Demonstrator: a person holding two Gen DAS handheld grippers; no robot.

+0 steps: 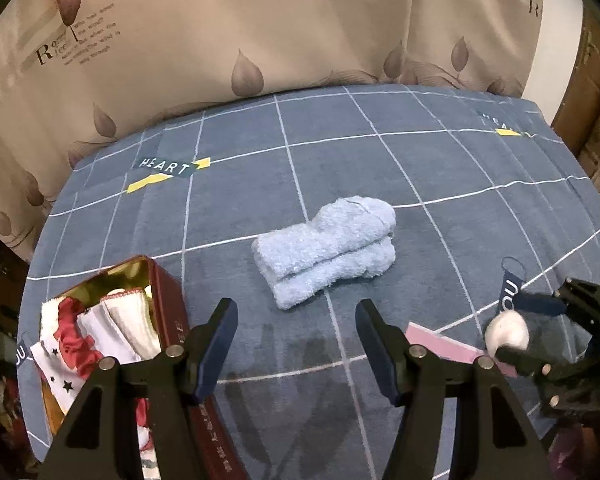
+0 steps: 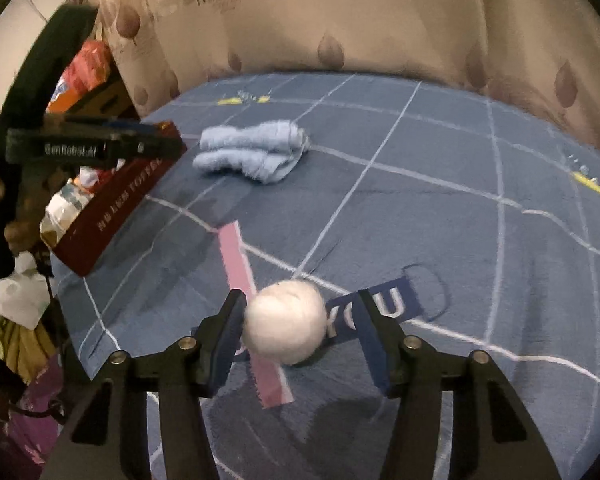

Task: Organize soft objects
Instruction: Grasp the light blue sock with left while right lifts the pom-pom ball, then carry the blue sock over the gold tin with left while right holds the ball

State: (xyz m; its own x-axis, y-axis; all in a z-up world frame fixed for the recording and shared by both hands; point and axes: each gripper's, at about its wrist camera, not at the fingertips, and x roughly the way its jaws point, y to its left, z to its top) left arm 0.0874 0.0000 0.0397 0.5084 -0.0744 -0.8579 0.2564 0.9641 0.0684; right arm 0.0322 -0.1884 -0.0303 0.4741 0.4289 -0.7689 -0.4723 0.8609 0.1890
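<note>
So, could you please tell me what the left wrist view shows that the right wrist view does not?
Only the left wrist view looks into the red tin, showing white and red cloths inside, with the left gripper open and empty. Only the right wrist view shows the white ball's gap from the right gripper's right finger, and clutter beside the bed. Both show the blue towel, ball, tin and pink strip.

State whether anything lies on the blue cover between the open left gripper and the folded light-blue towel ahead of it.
Nothing visible does. Only bare blue cover lies between the left gripper and the folded towel. The red tin stands off to the side.
</note>
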